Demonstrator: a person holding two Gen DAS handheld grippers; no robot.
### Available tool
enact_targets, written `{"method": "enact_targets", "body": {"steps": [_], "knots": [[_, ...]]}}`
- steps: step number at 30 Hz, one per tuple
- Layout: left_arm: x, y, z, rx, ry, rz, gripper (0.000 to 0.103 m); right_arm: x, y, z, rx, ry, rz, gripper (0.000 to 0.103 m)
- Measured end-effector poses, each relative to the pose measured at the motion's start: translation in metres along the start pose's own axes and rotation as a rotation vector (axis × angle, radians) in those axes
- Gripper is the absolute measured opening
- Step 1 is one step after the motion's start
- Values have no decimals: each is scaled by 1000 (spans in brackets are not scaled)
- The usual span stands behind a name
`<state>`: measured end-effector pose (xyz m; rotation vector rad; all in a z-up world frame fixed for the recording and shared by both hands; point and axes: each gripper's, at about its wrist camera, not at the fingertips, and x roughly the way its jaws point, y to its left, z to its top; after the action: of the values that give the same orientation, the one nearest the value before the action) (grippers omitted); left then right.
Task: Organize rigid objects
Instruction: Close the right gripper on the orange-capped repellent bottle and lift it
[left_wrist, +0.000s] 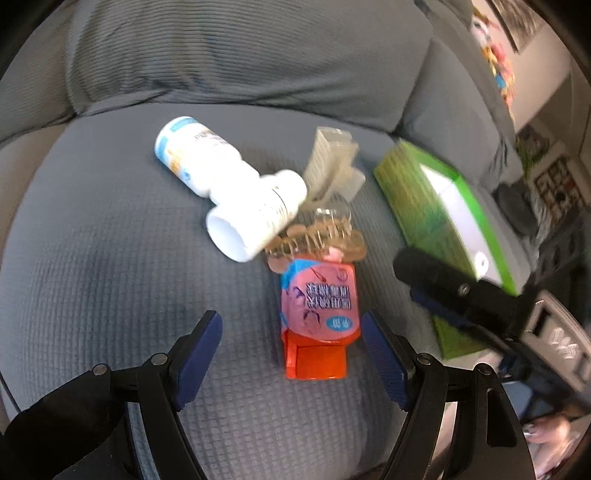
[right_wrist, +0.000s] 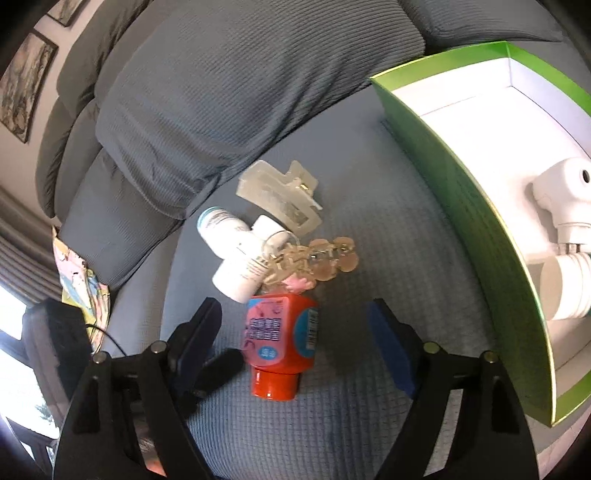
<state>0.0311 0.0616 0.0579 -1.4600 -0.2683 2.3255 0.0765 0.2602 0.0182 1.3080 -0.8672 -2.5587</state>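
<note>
The open green cardboard box with a white lining (right_wrist: 461, 206) sat on the right of the grey waffle-textured sofa cushion (right_wrist: 369, 398). Inside it lay a white plastic adapter-like piece (right_wrist: 565, 192) and, just below that, a white round jar (right_wrist: 565, 291); the two looked to be touching.

Everything else lay to the left of the box, in a loose heap near the middle of the cushion. Furthest from the box was a white pill bottle with a blue-and-white label (left_wrist: 192, 155), on its side. A second, smaller white bottle (left_wrist: 255, 221) lay across its neck end. Nearer the box stood a pale translucent claw hair clip (left_wrist: 332, 162), and below it an amber-beige toothed hair clip (left_wrist: 317, 240) rested against the top of the red squat bottle with a pink-and-blue label (left_wrist: 317, 310). That red bottle lay flat, cap end toward the cameras, well apart from the box.

The left gripper (left_wrist: 291, 354) stood with its blue-padded fingers (left_wrist: 199, 354) spread, the red bottle's cap end between them, neither pad pressing on it. The right gripper (right_wrist: 295, 347) also hung with fingers apart around the same bottle, untouching.

Behind the heap rose a grey ribbed back cushion (right_wrist: 229, 92). Framed pictures (right_wrist: 26, 85) hung on the wall left of it.
</note>
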Motion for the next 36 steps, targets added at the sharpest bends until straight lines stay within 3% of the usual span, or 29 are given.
{"method": "enact_targets", "body": {"steps": [8,19,24,26,32,36], "knots": [[24,-15,-4,42,86,-33,78,27,8,-5,-47,89,34,53],[33,-15,-4,64,112,2,78,48,5,-9,-38,166,31,54],[32,-15,-3,83,100,21,69,55,3,-10,-33,192,38,54],[31,-17,-3,89,98,-3,57,57,2,-10,-31,194,56,54],[23,-21,-4,110,72,24,55,51,6,-12,-43,171,58,53],[6,-28,-3,125,7,21,56,36,12,-9,-68,117,72,53]]}}
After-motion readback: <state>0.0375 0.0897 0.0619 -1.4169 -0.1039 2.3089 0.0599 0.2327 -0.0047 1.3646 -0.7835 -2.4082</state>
